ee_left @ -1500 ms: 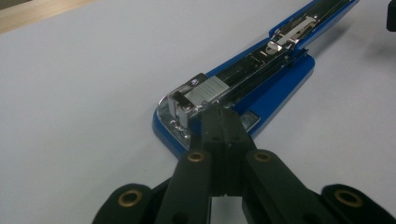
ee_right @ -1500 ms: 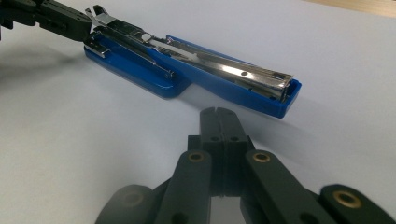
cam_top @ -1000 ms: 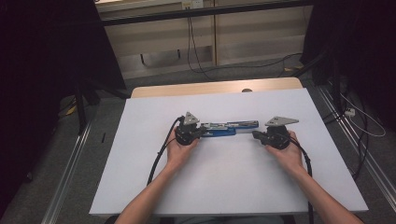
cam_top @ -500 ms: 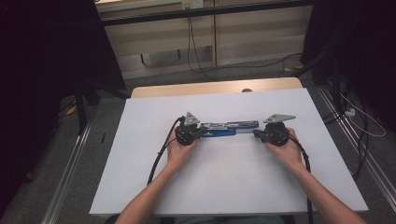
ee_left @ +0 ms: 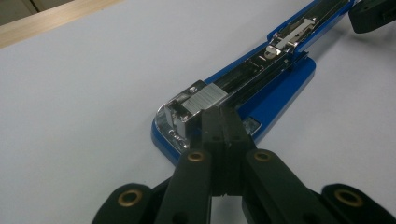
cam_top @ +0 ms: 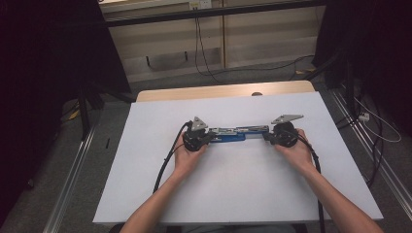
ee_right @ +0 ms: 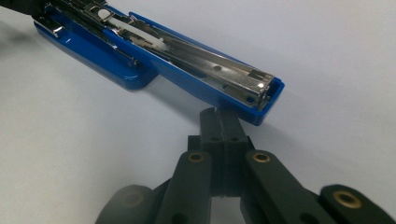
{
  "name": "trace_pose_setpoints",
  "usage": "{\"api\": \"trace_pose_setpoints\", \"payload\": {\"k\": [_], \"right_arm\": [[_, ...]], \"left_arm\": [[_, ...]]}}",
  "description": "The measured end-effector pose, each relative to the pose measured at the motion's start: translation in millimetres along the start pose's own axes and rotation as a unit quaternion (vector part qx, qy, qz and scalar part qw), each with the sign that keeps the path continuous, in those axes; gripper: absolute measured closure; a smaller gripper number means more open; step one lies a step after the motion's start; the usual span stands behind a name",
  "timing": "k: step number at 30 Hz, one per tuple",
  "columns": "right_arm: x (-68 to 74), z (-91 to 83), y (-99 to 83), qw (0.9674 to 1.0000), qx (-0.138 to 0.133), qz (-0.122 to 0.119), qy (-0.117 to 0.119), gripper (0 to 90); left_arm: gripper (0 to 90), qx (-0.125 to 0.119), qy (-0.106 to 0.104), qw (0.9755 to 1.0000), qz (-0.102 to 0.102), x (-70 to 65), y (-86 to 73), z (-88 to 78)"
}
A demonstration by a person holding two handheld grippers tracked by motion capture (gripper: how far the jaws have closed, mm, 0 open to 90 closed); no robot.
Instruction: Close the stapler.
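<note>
The left hand-held gripper [ee_left: 223,122], jaws pressed together and holding nothing, is touching the head end of the opened blue stapler [cam_top: 236,134]. The right hand-held gripper [ee_right: 223,122], likewise closed, is meeting its far end. The stapler is lying crosswise mid-bench [cam_top: 233,194], with bare surface all around it.

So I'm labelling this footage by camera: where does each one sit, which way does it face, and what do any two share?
High view: fixed above the person's side, looking forward and down on the white table; both forearms, left gripper and right gripper.
Left gripper view: rides the left gripper, looking along its shut jaws at the stapler's staple-loaded end.
Right gripper view: rides the right gripper, jaws shut, facing the stapler's opposite end.
Shared: the opened blue stapler.
</note>
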State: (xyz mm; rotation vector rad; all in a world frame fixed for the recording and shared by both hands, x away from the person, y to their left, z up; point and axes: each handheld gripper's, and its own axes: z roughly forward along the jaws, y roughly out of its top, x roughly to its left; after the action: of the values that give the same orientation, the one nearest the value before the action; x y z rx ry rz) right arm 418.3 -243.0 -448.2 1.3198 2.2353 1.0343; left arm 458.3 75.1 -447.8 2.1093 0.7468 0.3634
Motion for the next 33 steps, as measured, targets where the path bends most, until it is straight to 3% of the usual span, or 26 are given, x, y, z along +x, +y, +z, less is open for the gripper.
{"api": "trace_pose_setpoints", "payload": {"k": [6,22,33], "right_arm": [[-1.3,4.8,-3.1,0.9999,0.004,0.012,0.001,90.0],[-0.9,7.2,-3.9,0.9999,0.002,0.010,-0.005,90.0],[1.1,8.3,-4.2,0.9999,-0.004,0.010,-0.011,90.0]], "left_arm": [[90.0,-0.001,0.000,1.0000,-0.001,0.7,-0.5,-0.1],[90.0,-0.004,-0.004,1.0000,-0.008,0.5,-1.3,0.0],[90.0,-0.001,0.002,1.0000,0.002,-0.3,-0.9,-0.3]]}}
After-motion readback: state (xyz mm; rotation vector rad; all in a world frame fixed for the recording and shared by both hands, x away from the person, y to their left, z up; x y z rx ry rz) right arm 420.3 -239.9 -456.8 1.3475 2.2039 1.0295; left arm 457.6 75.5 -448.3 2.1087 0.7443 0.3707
